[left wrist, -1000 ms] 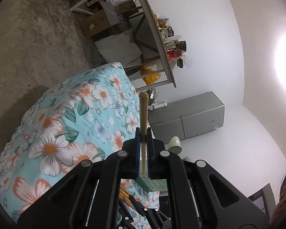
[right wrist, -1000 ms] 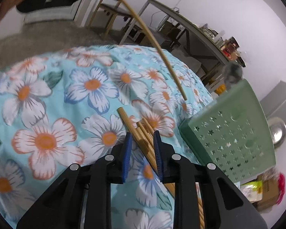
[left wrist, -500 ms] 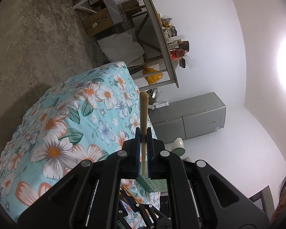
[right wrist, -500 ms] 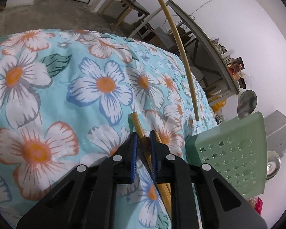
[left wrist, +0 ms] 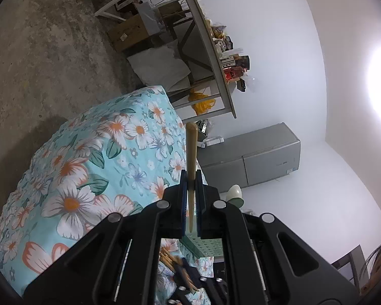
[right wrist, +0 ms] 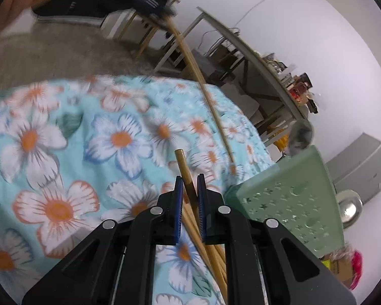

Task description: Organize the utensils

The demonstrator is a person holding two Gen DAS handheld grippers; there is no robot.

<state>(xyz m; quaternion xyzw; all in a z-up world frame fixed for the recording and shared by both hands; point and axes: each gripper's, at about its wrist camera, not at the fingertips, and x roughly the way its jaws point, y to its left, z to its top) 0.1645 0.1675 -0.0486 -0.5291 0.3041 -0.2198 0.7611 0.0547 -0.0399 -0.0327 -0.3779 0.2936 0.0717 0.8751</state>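
Observation:
My left gripper is shut on a wooden chopstick and holds it in the air above the floral-clothed table. That chopstick also shows in the right wrist view, slanting down towards the green perforated utensil basket. My right gripper is shut on another wooden chopstick, lifted from a bundle of several chopsticks lying on the cloth beside the basket. A metal ladle stands in the basket.
A grey shelf table with clutter, a cardboard box and a grey cabinet stand by the far wall. Bare concrete floor lies beyond the table's edge.
My right gripper closed on a chopstick from the bundle and lifted its end off the cloth. My left gripper stayed shut on its chopstick and drifted slightly.

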